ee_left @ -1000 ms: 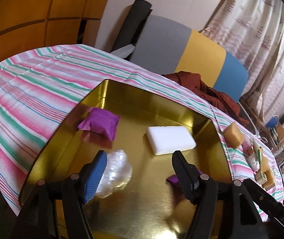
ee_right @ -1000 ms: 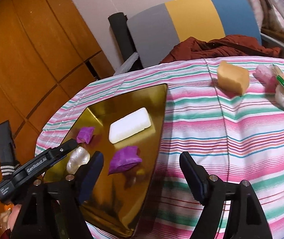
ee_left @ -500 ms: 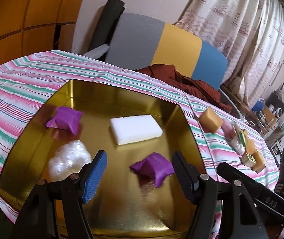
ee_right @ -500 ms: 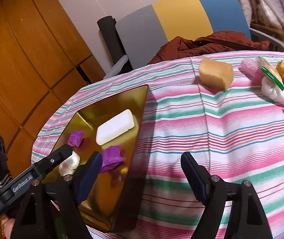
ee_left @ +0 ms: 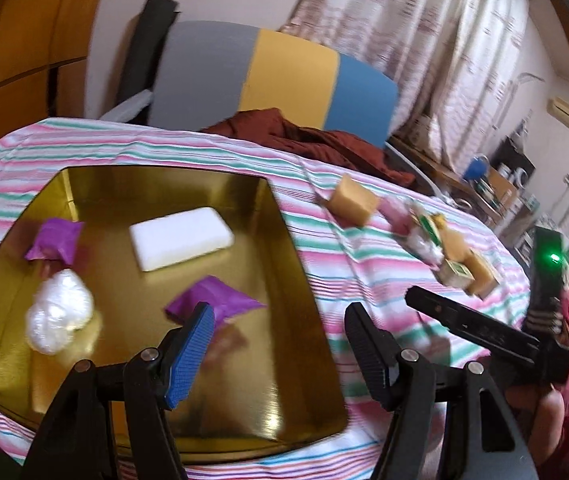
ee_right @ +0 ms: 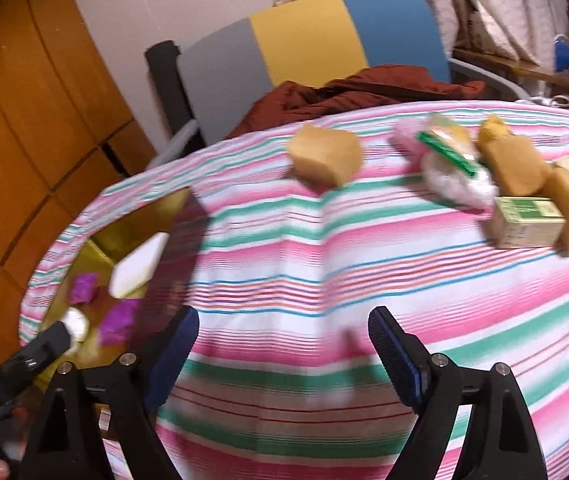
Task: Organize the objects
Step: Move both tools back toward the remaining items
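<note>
A gold tray lies on the striped tablecloth and holds a white bar, two purple packets and a clear wrapped lump. My left gripper is open and empty over the tray's near right edge. My right gripper is open and empty over bare cloth, right of the tray. A tan block and a cluster of wrapped items with a green-printed box lie on the cloth at the far right.
A grey, yellow and blue chair back stands behind the table with a dark red cloth on it. A wooden wall panel is at the left. Curtains and cluttered shelves are at the back right.
Both grippers have swung to the right. The left view has shifted from the tray's middle to its right edge. The right gripper has moved off the tray toward the cluster on the cloth. Both stay open.
</note>
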Demonstrator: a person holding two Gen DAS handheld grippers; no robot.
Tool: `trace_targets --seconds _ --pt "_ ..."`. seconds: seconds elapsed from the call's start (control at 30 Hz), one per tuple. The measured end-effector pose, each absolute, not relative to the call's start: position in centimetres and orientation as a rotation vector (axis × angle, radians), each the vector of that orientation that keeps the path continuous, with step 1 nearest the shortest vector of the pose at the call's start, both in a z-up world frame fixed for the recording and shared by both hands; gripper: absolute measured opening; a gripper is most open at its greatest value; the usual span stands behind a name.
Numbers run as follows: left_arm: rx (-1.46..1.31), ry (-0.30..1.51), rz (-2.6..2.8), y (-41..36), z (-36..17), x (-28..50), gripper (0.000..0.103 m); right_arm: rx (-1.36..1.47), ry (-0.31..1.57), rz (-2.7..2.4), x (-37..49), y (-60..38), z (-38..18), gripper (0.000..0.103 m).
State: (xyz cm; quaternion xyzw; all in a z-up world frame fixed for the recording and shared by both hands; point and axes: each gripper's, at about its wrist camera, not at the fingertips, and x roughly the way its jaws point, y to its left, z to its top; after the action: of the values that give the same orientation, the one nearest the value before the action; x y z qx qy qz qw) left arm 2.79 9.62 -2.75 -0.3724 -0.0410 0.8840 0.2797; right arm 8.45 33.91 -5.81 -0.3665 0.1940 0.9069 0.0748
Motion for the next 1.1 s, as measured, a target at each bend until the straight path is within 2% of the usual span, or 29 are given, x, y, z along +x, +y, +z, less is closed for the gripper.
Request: trace_targets --seconds 0.7,0.9,1.1 --pt "-1.001 0.053 2.181 17.8 -2.9 6.0 0.069 -0.967 0.593 2.43 13.6 50.3 -8.0 0.092" --pt "-1.032 0.085 2.147 19.3 -3.6 6.5 0.069 -0.872 0.715 2.396 13.6 55.1 -7.9 0.092" --pt "-1.055 0.107 2.123 20.5 -4.1 6.7 0.069 -0.826 0.727 2.369 12.4 57.6 -7.6 0.091"
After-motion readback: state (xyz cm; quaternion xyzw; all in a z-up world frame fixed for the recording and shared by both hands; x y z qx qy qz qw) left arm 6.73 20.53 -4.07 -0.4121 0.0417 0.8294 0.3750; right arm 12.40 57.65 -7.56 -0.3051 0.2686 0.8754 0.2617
